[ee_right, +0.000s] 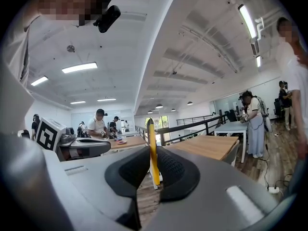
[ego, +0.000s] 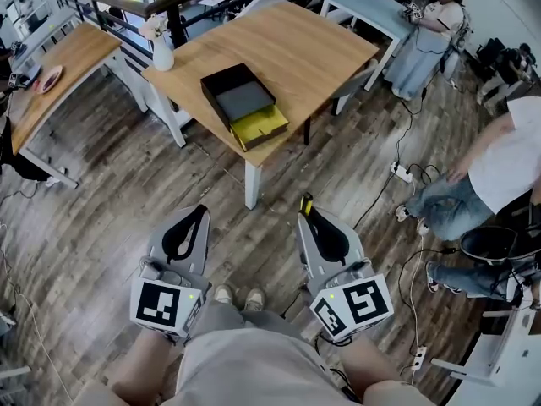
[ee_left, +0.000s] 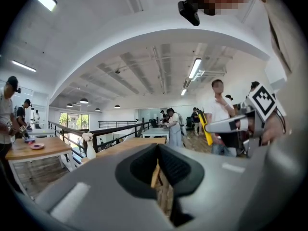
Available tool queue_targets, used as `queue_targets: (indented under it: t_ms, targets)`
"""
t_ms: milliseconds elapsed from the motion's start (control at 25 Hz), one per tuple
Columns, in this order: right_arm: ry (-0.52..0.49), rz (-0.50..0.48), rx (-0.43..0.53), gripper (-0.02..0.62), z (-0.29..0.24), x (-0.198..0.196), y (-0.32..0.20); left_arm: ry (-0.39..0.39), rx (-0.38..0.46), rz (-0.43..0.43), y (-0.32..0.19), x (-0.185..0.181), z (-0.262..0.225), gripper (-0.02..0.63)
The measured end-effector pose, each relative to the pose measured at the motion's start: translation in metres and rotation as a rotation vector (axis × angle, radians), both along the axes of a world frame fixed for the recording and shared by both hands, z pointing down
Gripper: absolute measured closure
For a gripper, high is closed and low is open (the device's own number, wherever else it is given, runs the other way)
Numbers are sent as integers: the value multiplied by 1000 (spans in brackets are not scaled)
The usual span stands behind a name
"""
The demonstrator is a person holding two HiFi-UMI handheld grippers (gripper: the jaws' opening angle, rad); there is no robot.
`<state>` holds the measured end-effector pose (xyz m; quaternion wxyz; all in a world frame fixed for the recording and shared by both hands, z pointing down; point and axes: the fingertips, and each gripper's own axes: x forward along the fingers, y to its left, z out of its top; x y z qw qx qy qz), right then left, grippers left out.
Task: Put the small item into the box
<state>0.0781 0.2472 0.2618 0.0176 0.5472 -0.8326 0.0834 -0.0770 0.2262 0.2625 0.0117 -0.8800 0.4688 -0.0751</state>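
The right gripper (ego: pixel 314 227) pinches a slim yellow stick with a black tip (ego: pixel 306 203), its long axis running along the jaws. The left gripper (ego: pixel 193 227) is closed on nothing. Both are well short of the black box with a yellow tray (ego: pixel 239 98), which lies ahead between them.

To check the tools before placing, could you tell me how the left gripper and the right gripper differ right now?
The right gripper is shut on a slim yellow item; the left gripper is shut on nothing. The item's dark tip juts beyond the right gripper's jaws; nothing juts from the left gripper. Both hang over the wooden floor, short of the table bearing the box.
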Motion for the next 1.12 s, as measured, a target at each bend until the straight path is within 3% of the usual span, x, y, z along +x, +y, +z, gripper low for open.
queue_targets:
  t_ms: [520, 1120]
  targets:
    - [-11, 0, 30, 549, -8, 24, -2, -7, 20, -16, 0, 18, -5, 603]
    - [6, 9, 15, 549, 6, 22, -53, 7, -7, 10, -51, 20, 14, 603]
